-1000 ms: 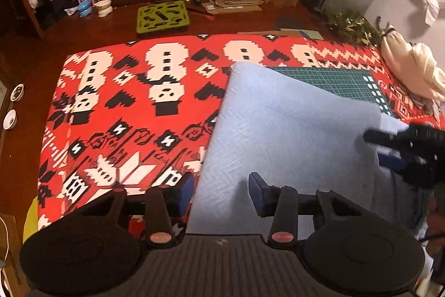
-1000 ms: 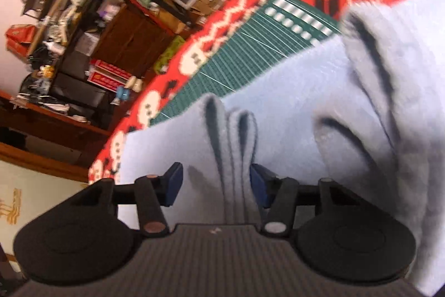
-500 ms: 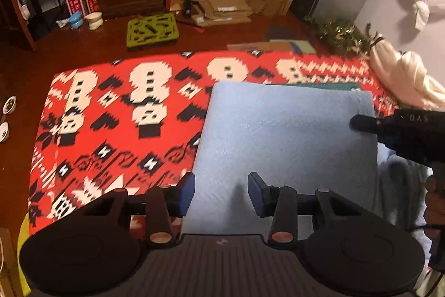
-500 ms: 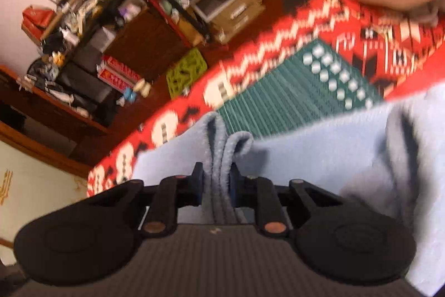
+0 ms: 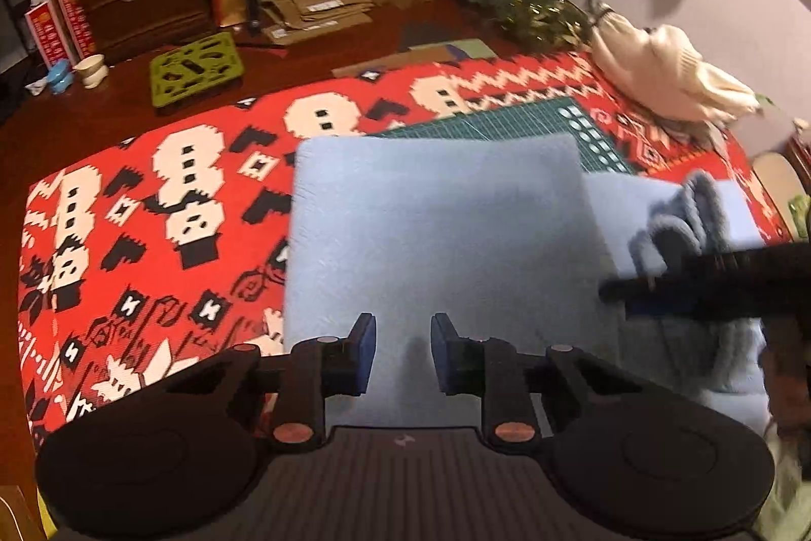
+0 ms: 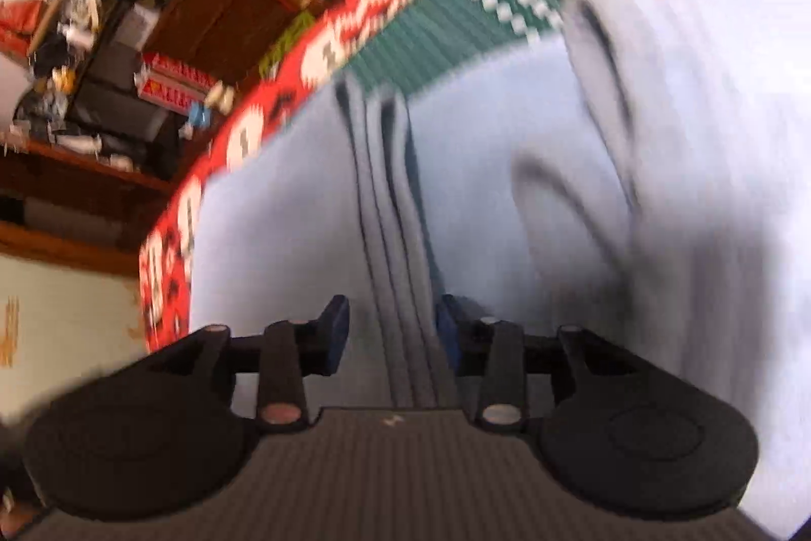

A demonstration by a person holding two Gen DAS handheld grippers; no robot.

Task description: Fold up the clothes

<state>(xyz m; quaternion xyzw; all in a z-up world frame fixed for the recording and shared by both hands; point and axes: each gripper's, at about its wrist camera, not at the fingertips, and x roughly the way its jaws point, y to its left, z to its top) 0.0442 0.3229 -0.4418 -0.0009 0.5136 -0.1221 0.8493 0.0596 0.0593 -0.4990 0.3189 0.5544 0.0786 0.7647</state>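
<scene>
Right tool (image 6: pixel 390 328) reopened; blue cloth (image 5: pixel 436 237) edge slack.

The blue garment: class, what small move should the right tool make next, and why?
Probably close the right tool on the bunched ridge of the blue garment. Its jaws have just been opening, and the ridge sits between them, apparently ungripped, while that side lies rumpled beside the flat folded panel.

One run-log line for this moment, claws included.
task: fold clothes | blue cloth on red blanket | left claw closing, empty | right claw opening, fold between pads
</scene>
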